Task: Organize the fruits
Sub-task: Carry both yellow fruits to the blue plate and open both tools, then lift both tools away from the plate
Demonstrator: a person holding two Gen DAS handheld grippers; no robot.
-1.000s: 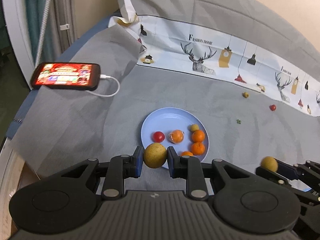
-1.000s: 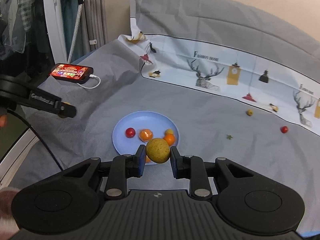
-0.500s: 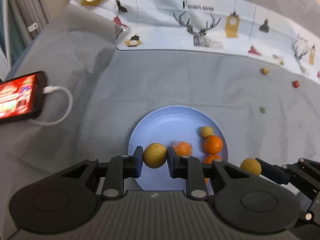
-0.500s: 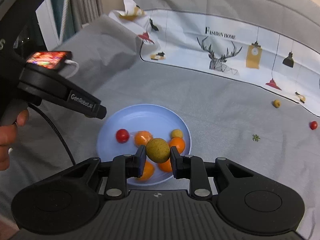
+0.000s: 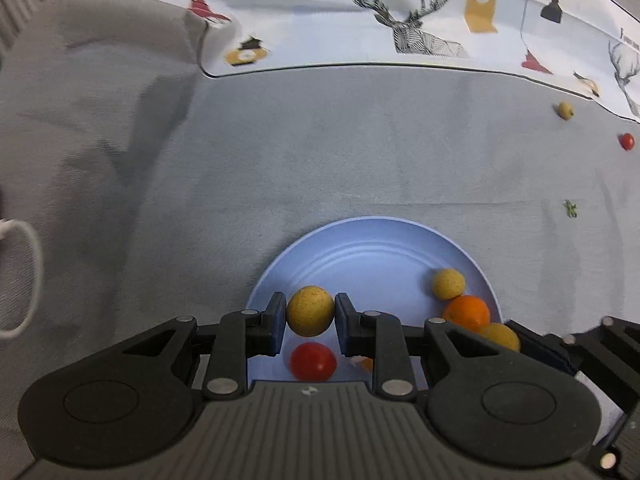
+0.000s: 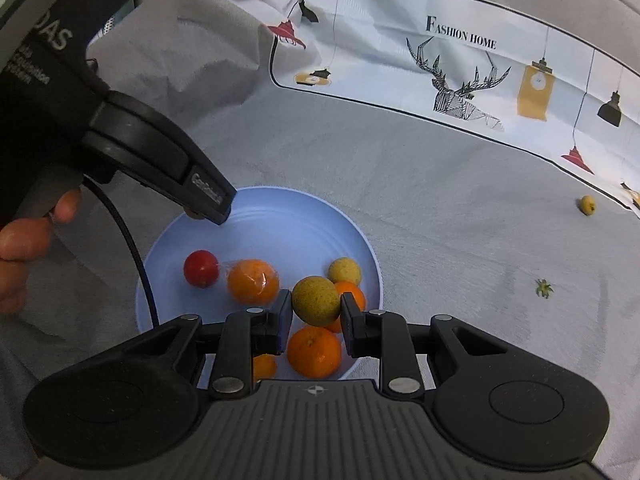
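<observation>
A light blue plate point(image 5: 360, 248) point(image 6: 280, 216) lies on the grey cloth and holds a red tomato point(image 6: 201, 268), several oranges point(image 6: 253, 281) and a small yellow fruit point(image 6: 345, 271). My left gripper point(image 5: 311, 317) is shut on a yellow round fruit point(image 5: 310, 311) just above the plate's left side, over the tomato point(image 5: 313, 361). My right gripper point(image 6: 315, 307) is shut on a yellow-green round fruit point(image 6: 315, 300) above the plate's near side, over an orange point(image 6: 314, 352). The left gripper's body point(image 6: 160, 160) reaches over the plate's far left rim in the right wrist view.
A small yellow fruit point(image 5: 565, 110) point(image 6: 587, 204), a red tomato point(image 5: 626, 141) and a green stem point(image 5: 570, 209) point(image 6: 544, 289) lie loose on the cloth at the right. A white printed cloth point(image 5: 400, 20) runs along the back. A white cable point(image 5: 24, 280) lies at the left.
Both grippers moved forward and down over the plate with their fruits still held. The phone has left the left wrist view.
</observation>
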